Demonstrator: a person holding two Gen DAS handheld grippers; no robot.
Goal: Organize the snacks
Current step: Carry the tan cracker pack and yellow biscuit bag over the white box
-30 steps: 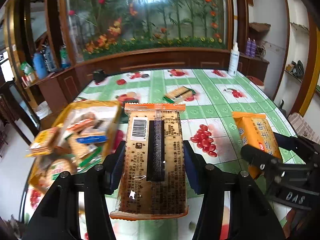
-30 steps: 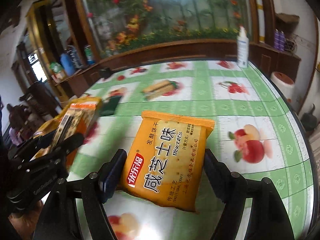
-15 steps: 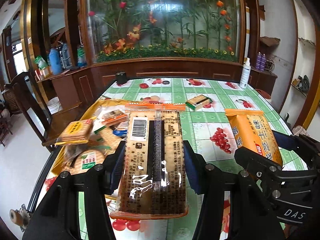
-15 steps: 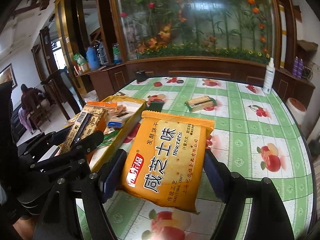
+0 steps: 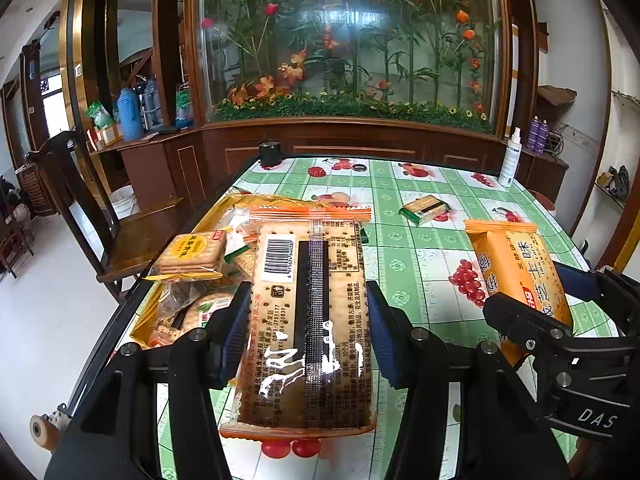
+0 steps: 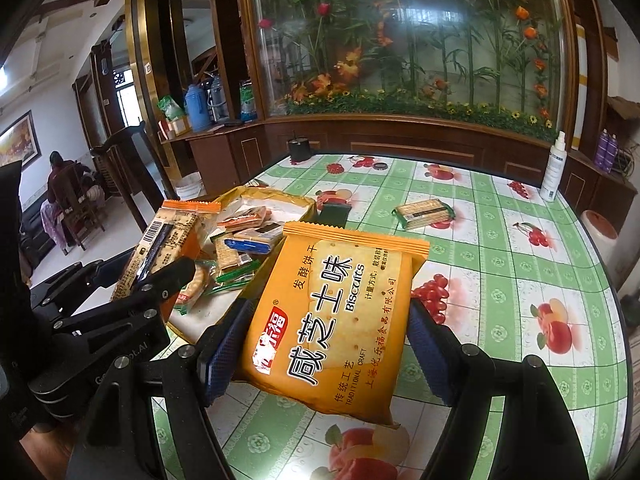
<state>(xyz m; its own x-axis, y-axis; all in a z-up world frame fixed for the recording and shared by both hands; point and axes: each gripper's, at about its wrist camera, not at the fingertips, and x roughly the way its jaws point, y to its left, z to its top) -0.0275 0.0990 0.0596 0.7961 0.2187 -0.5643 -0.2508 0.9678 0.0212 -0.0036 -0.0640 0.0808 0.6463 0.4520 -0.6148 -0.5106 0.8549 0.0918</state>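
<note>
My left gripper (image 5: 306, 324) is shut on a clear cracker pack with orange ends (image 5: 308, 320), its barcode side up, held above the table's left part. My right gripper (image 6: 332, 336) is shut on an orange biscuit bag (image 6: 336, 320) with its printed front up. Each gripper shows in the other's view: the right one with its orange bag (image 5: 520, 276) at the right, the left one with its cracker pack (image 6: 164, 248) at the left. A yellow tray (image 6: 276, 200) of several snack packs lies at the table's left edge, just beyond both grippers.
A green-edged cracker pack (image 5: 425, 209) lies alone mid-table on the green fruit-print cloth (image 5: 420, 256). A white spray bottle (image 6: 554, 170) stands at the far right edge, a dark cup (image 6: 300, 150) at the far left corner. A wooden chair (image 5: 100, 216) stands left of the table. A person (image 6: 56, 184) sits far off.
Both grippers have rolled level and swung so the tray and the chair come further into view. Both packs stay gripped as before.
</note>
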